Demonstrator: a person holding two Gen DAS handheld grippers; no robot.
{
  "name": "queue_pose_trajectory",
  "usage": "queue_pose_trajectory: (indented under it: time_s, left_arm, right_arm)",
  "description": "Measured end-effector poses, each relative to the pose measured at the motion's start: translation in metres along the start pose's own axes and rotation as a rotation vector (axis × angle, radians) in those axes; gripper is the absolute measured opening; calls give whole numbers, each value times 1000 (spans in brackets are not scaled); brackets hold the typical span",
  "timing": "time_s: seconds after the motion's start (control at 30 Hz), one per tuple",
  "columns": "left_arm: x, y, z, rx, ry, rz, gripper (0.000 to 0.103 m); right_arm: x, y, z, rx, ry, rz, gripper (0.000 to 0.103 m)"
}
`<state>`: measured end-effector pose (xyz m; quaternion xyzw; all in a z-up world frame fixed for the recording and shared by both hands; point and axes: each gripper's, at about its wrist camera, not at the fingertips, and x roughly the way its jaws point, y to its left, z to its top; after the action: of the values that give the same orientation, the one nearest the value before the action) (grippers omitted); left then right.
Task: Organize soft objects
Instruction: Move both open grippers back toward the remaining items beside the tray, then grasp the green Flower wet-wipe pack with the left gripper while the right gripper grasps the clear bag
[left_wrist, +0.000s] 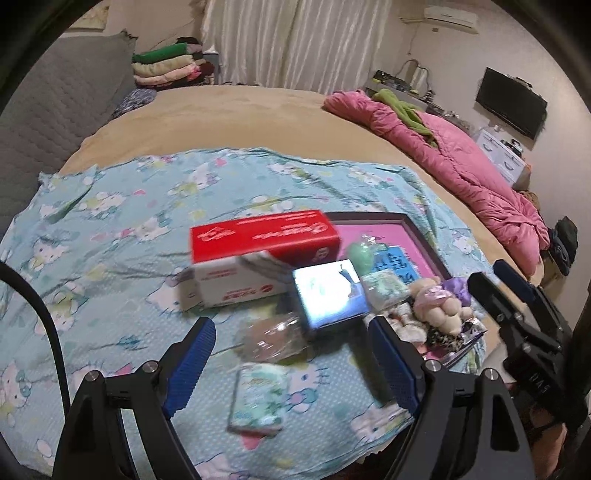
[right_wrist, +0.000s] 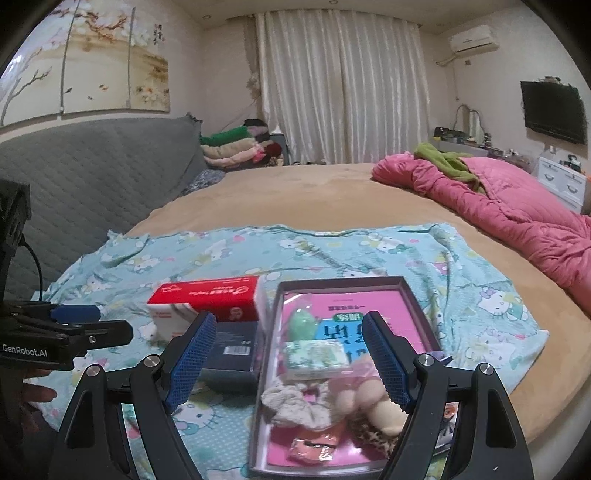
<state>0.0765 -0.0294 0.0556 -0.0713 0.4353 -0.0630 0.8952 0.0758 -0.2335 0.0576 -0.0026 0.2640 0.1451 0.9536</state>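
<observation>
Crinkled printed cloth sheet (right_wrist: 369, 251), glossy cardboard red box (right_wrist: 207, 299), fuzzy plush toy (right_wrist: 373, 402), quilted pink blanket (right_wrist: 517, 214).

A bedroom in someone's home. A wide bed (right_wrist: 295, 192) with a tan cover fills the room, a pink quilt (right_wrist: 498, 206) rumpled along one side. A grey padded headboard (right_wrist: 92, 173) stands under a flower painting (right_wrist: 85, 62). White curtains (right_wrist: 340, 88), folded blankets (right_wrist: 232, 147), a wall television (right_wrist: 552, 110) and an air conditioner (right_wrist: 474, 38).
</observation>
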Motion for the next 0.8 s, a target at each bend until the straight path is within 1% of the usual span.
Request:
queue_pose_trajectory:
  time_s: [0.1, 0.2, 0.47, 0.67, 0.7, 0.8]
  left_arm:
    - [0, 14, -9, -20, 15, 12, 84]
    - [6, 25, -23, -24, 58, 20, 84]
    - [42, 29, -61, 2, 170, 19, 84]
    - [70, 30, -76, -20, 229, -34, 85]
    - [75, 32, -76, -29, 238, -43, 85]
    - [85, 36, -77, -53, 246, -70, 85]
  right_arm:
    - [1, 9, 0, -4, 15, 20, 82]
    - [4, 17, -2, -1, 44, 49, 82]
    - [23, 47, -12, 7, 150, 124, 82]
    - [45, 63, -21, 43, 249, 152, 82]
    - [48, 66, -23, 33, 260, 155, 82]
    - [54, 71, -24, -15, 273, 127, 82]
